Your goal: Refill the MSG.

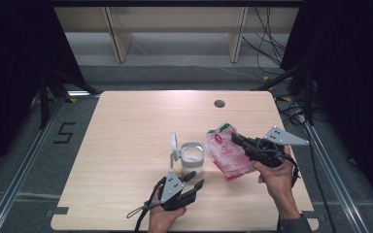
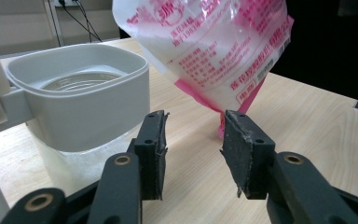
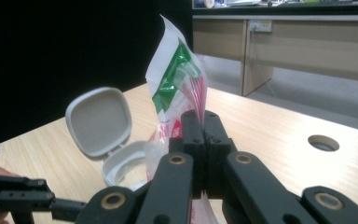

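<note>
A clear plastic bag printed in pink and green, holding white powder, hangs tilted just right of a white container. My right gripper is shut on the bag's side. In the right gripper view its jaws are pressed together on the bag. The container has a clear body with white contents, and its hinged lid stands open on the left. My left gripper sits just in front of the container, open, with nothing between its pads. The left gripper view shows the container and the bag close ahead.
The light wooden table has a round cable hole near its far edge. Black frames and cables stand on the floor beyond the table's right side. The table's front edge lies just under both hands.
</note>
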